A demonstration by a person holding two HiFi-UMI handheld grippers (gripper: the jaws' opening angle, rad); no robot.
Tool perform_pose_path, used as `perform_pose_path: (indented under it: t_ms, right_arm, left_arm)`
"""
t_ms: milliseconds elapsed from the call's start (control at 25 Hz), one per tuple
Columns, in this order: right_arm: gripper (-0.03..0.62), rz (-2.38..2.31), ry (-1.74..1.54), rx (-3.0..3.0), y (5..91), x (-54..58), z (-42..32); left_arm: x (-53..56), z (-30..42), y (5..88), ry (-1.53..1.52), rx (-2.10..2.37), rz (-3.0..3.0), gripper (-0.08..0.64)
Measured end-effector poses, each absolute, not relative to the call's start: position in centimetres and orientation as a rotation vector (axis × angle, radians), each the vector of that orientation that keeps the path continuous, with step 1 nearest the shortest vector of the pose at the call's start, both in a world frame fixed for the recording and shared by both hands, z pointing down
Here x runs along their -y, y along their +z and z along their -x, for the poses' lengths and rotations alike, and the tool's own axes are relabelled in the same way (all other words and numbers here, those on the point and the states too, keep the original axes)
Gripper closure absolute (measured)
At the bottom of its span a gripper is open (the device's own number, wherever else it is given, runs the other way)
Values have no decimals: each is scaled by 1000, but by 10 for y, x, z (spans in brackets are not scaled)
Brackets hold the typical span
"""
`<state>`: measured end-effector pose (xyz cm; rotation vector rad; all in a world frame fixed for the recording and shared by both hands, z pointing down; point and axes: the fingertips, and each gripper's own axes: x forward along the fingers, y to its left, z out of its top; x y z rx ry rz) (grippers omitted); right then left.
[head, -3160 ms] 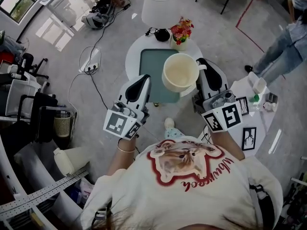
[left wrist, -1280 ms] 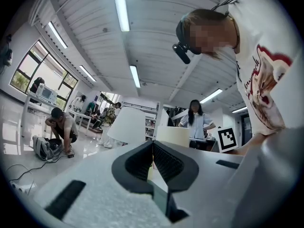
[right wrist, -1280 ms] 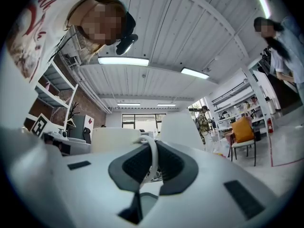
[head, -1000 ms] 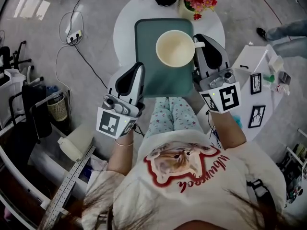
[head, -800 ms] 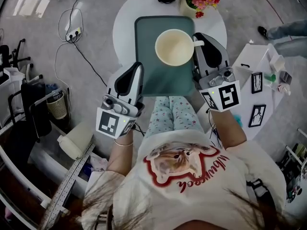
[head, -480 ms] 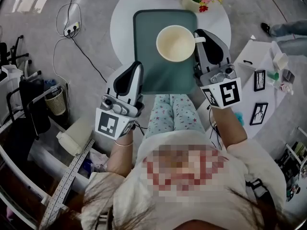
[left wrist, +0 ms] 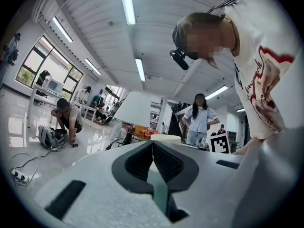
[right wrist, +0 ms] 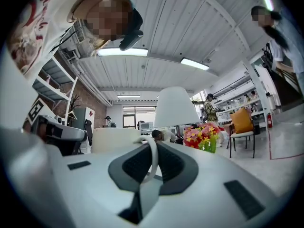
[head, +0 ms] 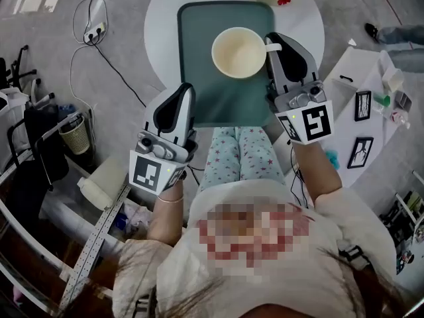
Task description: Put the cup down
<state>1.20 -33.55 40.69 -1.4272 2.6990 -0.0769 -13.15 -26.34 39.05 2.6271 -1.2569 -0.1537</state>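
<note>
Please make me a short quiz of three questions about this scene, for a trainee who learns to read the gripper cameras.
1. True or false: the left gripper is shut, with nothing between its jaws.
2. The right gripper holds the cup by: A) the rim, B) the handle, C) the base.
3. Fill the gap: in the head view, the cup shows over the green ____.
Key: 1 true; 2 B; 3 tray.
</note>
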Motion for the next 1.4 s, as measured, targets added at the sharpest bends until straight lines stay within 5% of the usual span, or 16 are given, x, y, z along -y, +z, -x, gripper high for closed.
perform_pose_path:
  t_ms: [1400]
  right_arm:
    - [551, 1427, -92, -2743, 440, 335, 0]
  left_arm:
    - [254, 141, 414, -163, 1287, -2571, 546]
